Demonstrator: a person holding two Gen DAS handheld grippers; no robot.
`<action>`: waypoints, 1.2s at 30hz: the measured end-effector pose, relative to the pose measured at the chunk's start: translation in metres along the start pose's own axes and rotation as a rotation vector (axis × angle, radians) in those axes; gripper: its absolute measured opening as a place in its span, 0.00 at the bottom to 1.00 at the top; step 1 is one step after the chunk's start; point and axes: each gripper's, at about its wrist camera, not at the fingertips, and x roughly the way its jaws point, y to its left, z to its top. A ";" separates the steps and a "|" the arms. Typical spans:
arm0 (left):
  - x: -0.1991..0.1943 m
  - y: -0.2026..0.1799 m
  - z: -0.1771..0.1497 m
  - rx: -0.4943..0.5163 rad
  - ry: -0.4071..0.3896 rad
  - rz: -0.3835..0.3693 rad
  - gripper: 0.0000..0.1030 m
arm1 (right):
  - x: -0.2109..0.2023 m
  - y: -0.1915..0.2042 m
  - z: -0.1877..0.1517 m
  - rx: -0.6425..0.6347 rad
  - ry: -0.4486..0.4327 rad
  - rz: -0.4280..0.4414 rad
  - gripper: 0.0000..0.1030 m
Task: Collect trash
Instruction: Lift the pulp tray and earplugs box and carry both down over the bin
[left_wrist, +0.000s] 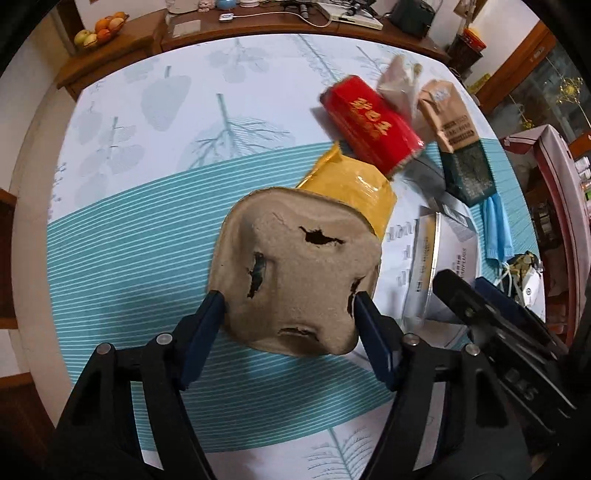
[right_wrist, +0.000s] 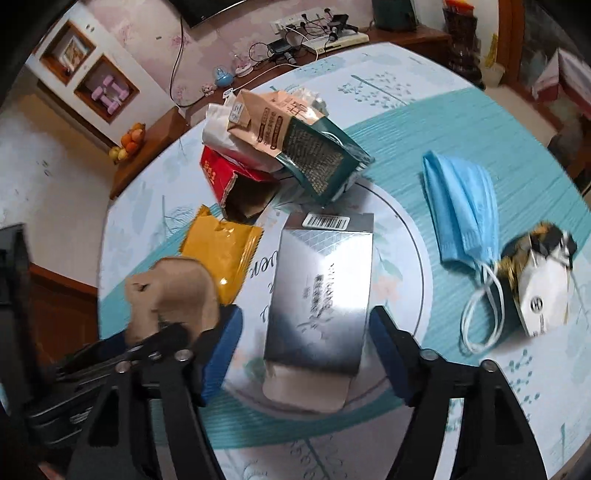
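A torn brown pulp cup tray (left_wrist: 295, 273) sits between the blue pads of my left gripper (left_wrist: 288, 299), which press on its two sides; it also shows in the right wrist view (right_wrist: 173, 288), tilted up off the cloth. My right gripper (right_wrist: 301, 321) is open and straddles a silver box (right_wrist: 321, 288) lying flat, with a clear gap at the left pad. A yellow packet (right_wrist: 221, 251) lies just beyond the tray. Past it sit a torn red box (right_wrist: 221, 170) and a brown and green bag (right_wrist: 317, 162).
A blue face mask (right_wrist: 461, 206) and a crumpled white and gold wrapper (right_wrist: 543, 280) lie to the right on the teal striped tablecloth (right_wrist: 443, 122). A wooden sideboard (left_wrist: 258, 33) with cables and a fruit bowl (left_wrist: 99, 29) runs behind the table. The two grippers are close side by side.
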 end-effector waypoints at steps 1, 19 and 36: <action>-0.002 0.003 -0.001 -0.003 0.000 -0.007 0.67 | 0.007 0.004 0.001 -0.011 0.011 -0.020 0.71; -0.051 -0.006 -0.035 0.069 -0.038 -0.029 0.67 | -0.015 -0.009 -0.027 -0.061 -0.032 -0.091 0.60; -0.122 -0.119 -0.177 0.197 -0.080 -0.089 0.67 | -0.171 -0.112 -0.167 -0.036 -0.136 0.039 0.60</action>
